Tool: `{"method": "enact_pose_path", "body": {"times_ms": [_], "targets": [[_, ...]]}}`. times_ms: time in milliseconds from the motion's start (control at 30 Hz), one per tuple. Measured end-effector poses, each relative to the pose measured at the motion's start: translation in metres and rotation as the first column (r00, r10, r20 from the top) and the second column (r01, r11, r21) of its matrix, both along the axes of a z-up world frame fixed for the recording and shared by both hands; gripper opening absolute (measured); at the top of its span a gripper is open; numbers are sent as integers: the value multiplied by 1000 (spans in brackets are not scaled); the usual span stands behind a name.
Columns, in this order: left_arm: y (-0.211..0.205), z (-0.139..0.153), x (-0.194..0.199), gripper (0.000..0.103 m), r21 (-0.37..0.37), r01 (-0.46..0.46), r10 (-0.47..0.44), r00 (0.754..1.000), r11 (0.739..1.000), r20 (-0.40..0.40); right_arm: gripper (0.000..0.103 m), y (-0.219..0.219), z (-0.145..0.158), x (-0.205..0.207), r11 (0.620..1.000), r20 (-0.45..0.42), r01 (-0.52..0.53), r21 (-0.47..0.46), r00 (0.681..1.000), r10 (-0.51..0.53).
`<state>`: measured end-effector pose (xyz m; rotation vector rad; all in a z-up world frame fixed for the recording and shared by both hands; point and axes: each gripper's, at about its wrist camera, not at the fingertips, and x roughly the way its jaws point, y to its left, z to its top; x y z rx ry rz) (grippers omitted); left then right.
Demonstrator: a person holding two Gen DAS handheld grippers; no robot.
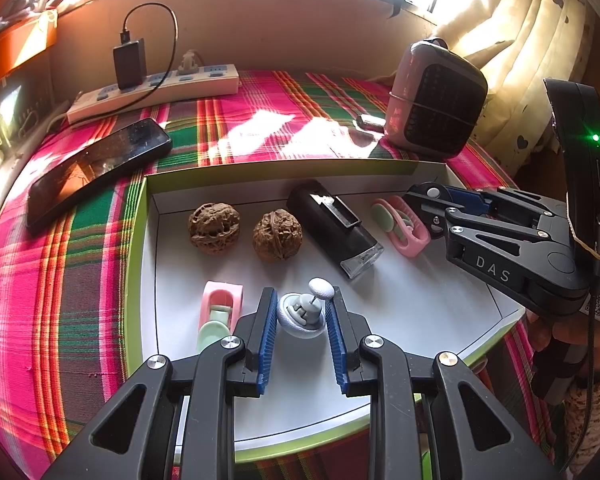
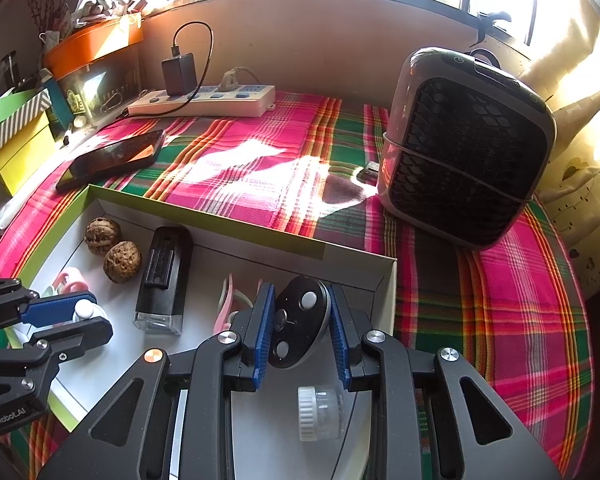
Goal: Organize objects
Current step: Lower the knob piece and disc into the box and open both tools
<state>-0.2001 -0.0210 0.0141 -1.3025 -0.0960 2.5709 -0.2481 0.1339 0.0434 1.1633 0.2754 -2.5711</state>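
Note:
A green-rimmed white tray (image 1: 140,240) holds two walnuts (image 1: 214,228), a black rectangular device (image 1: 334,228) and two pink clips (image 1: 400,226). My left gripper (image 1: 302,312) is shut on a small grey-white gadget (image 1: 302,314) with a knobbed stem, low over the tray floor. My right gripper (image 2: 300,320) is shut on a black round disc (image 2: 300,320) with white buttons, near the tray's far right corner (image 2: 388,276). A clear capped vial (image 2: 320,412) lies under the right gripper. In the left wrist view the right gripper (image 1: 424,204) sits at the tray's right side.
The tray rests on a pink-green plaid cloth (image 2: 500,300). A black phone (image 1: 96,168) lies left of the tray. A power strip (image 1: 156,88) with a charger runs along the back wall. A pink-grey fan heater (image 2: 464,148) stands at the back right. Boxes (image 2: 16,136) are stacked at the left.

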Motion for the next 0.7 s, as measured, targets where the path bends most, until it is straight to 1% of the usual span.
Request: {"method": "enact_pose_path", "body": {"times_ms": [100, 400, 533, 700], "targets": [[0, 0, 0, 25, -5, -4, 4, 1000, 1000, -1, 32, 1, 1, 1, 1000, -5, 2, -1, 1000, -2], [-1, 2, 2, 32, -1, 0, 0, 1000, 1000, -7, 34, 3, 2, 3, 1000, -6, 7, -12, 1000, -7], [0, 3, 4, 34, 0, 3, -3, 1000, 1000, -11, 38, 2, 5, 6, 1000, -13, 5, -16, 1000, -5], [1, 6, 8, 38, 3, 5, -4, 1000, 1000, -19, 39, 3, 9, 10, 1000, -23, 8, -21, 1000, -9]]}}
